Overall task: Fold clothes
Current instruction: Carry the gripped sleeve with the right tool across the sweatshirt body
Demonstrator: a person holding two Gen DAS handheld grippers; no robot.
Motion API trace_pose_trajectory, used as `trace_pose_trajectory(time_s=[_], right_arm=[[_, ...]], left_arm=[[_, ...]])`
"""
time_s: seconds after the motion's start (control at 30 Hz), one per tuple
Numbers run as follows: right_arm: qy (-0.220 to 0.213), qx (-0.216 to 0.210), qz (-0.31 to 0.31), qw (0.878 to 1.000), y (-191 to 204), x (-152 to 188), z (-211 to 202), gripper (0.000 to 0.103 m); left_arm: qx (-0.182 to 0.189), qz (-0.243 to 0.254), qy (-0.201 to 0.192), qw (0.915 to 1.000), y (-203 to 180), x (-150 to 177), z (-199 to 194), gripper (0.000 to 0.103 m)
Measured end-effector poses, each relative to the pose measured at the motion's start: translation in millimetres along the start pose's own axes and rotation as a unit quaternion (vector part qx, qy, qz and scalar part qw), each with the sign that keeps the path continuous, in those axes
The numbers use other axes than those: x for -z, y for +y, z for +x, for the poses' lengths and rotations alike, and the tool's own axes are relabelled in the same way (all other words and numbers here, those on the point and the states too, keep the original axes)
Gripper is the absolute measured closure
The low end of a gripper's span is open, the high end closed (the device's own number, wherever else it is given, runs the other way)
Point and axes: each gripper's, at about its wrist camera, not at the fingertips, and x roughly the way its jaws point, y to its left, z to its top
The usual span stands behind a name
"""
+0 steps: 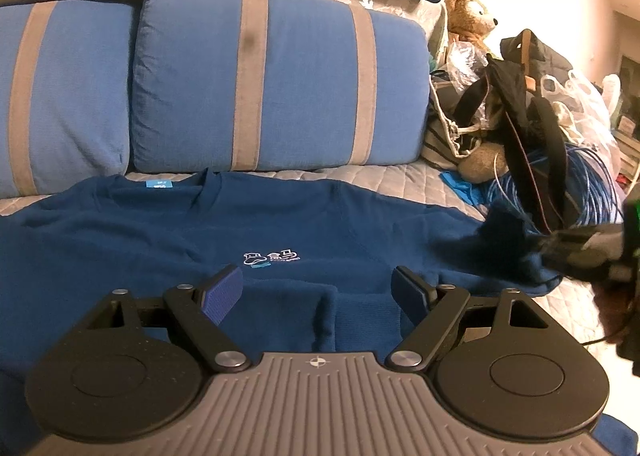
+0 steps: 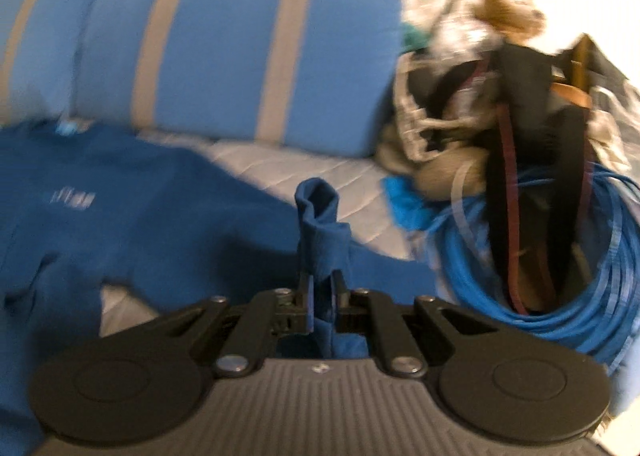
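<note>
Left claw (image 1: 318, 288) hangs open above my blue sweatshirt (image 1: 192, 224), spread on the sofa (image 1: 360, 176). Right claw (image 2: 322, 298) pinches its sleeve (image 2: 322, 216); carry it inward, taut and unwrinkled.

A grey quilted sofa seat (image 1: 360, 176) carries everything. A dark blue sweatshirt (image 1: 160, 224) lies spread across it, collar toward the back edge, where two blue striped cushions (image 1: 276, 72) stand — toward the right end sit a teddy bear (image 1: 470, 14), bags and coiled blue cable (image 2: 560, 296).
</note>
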Motion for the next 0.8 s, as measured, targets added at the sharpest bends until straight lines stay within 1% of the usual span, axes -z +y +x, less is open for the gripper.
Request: trace_pose_trajectory(time_s=[0.03, 0.07, 0.13, 0.17, 0.2, 0.23, 0.3, 0.47, 0.57, 0.67, 0.8], right_arm=[[0.005, -0.008, -0.016, 1.000, 5.7, 2.9, 1.7, 0.091], [0.009, -0.016, -0.036, 0.999, 11.4, 5.7, 3.2, 0.078], [0.011, -0.027, -0.076, 0.997, 20.6, 11.3, 1.7, 0.062], [0.009, -0.030, -0.095, 0.995, 22.1, 13.6, -0.7, 0.059], [0.007, -0.032, -0.114, 0.993, 23.5, 16.0, -3.1, 0.050], [0.006, -0.035, -0.133, 0.991, 24.9, 18.3, -5.4, 0.039], [0.003, -0.040, -0.168, 0.985, 26.9, 22.6, -9.8, 0.030], [0.014, -0.041, -0.208, 0.977, 19.2, 26.1, -7.9, 0.031], [0.014, -0.035, -0.236, 0.971, 19.4, 26.5, -4.6, 0.033], [0.008, -0.022, -0.274, 0.961, 26.0, 28.4, -2.5, 0.034], [0.003, -0.014, -0.333, 0.943, 41.3, 32.1, 0.5, 0.038]], left_arm=[[0.000, 0.001, 0.000, 1.0000, -0.1, 0.0, -0.1, 0.021], [0.000, 0.001, 0.001, 1.0000, -0.3, 0.1, 0.0, 0.021], [0.001, 0.000, 0.001, 1.0000, 0.4, -0.4, 0.0, 0.021], [0.001, -0.002, 0.000, 1.0000, 0.8, -0.8, 0.0, 0.021], [0.002, -0.003, -0.001, 1.0000, 1.2, -1.2, -0.2, 0.021], [0.003, -0.003, -0.001, 1.0000, 1.2, -1.4, -0.6, 0.021], [0.003, -0.004, -0.002, 1.0000, 0.9, -1.5, -0.9, 0.021], [0.001, -0.003, -0.001, 1.0000, 0.6, -1.8, -0.7, 0.021], [0.002, -0.003, -0.003, 1.0000, 0.4, -1.9, -1.0, 0.021], [0.004, -0.002, -0.003, 1.0000, 0.5, -1.1, -1.5, 0.021], [0.005, -0.001, -0.003, 1.0000, 0.6, -1.7, -1.8, 0.021]])
